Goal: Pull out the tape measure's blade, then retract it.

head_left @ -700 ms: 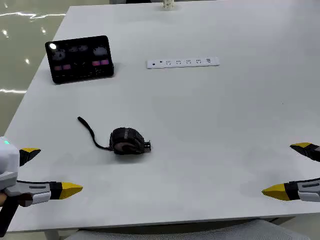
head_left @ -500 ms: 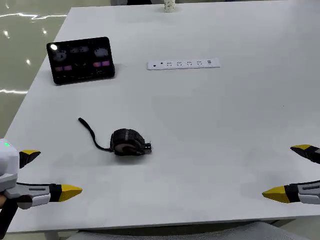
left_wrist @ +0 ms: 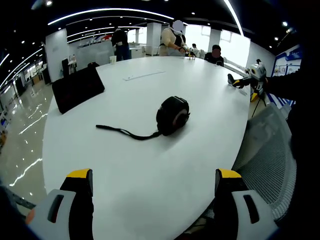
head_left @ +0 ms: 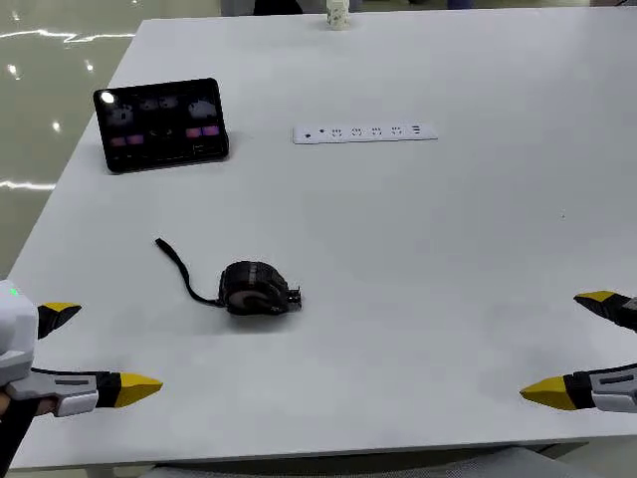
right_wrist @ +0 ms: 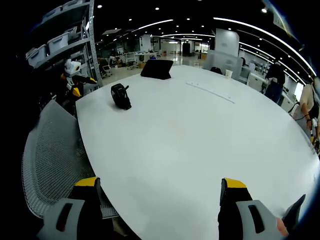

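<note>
A black tape measure (head_left: 255, 289) lies on the white table (head_left: 418, 229) with its black wrist strap (head_left: 177, 264) trailing to the left; the blade looks retracted. It sits in the left gripper view (left_wrist: 173, 114) ahead of the jaws, and small and far in the right gripper view (right_wrist: 120, 95). My left gripper (head_left: 100, 349) stands open at the table's near left edge, short of the tape measure. My right gripper (head_left: 580, 346) stands open at the near right edge, far from it. Both hold nothing.
A dark tablet (head_left: 161, 123) stands propped at the back left. A white power strip (head_left: 364, 132) lies at the back middle, a small white object (head_left: 338, 14) at the far edge. A mesh chair (right_wrist: 50, 155) is by the near edge. People stand beyond the table (left_wrist: 175, 40).
The head camera has tilted a little, so everything sits slightly lower in the picture. Both grippers and the tape measure stay where they were.
</note>
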Demonstrator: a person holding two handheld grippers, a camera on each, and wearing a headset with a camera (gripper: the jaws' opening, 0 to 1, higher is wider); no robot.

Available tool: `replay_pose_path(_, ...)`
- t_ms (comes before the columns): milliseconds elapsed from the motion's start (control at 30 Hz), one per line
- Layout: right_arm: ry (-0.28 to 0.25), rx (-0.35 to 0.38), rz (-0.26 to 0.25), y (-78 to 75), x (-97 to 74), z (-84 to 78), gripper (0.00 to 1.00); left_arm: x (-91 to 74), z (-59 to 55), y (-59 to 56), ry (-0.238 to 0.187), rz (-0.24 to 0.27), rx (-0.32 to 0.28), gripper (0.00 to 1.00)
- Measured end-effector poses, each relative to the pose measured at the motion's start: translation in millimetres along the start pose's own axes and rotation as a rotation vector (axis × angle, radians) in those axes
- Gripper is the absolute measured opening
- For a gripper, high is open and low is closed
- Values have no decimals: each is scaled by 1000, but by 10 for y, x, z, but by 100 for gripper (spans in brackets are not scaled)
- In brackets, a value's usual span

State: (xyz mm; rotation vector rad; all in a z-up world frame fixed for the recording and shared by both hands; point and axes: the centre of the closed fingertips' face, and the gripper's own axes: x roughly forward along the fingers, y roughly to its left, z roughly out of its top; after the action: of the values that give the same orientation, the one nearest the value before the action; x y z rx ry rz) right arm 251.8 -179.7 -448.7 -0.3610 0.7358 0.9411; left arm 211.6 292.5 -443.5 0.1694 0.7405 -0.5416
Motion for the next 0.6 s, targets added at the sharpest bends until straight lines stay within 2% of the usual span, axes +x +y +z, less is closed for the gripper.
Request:
replay_pose_path(67, 1, -6, 0, 5, 16, 21, 99, 14, 4, 9, 8, 5, 18, 99)
replay_pose_path(233, -18, -43, -5, -26, 46, 101, 99, 52, 33, -34, 15, -24, 35, 99)
replay_pose_path(367, -24, -40, 2, -52, 63, 138, 99, 101, 62, -35, 25, -33, 59, 99)
replay_pose_path(467, -21, -40, 13, -48, 81, 163, 99, 148, 77, -70, 50, -62, 69, 99)
replay_pose_path(600, -13, -60, 20, -53, 118, 186, 99, 206, 130, -97, 62, -86, 102, 99)
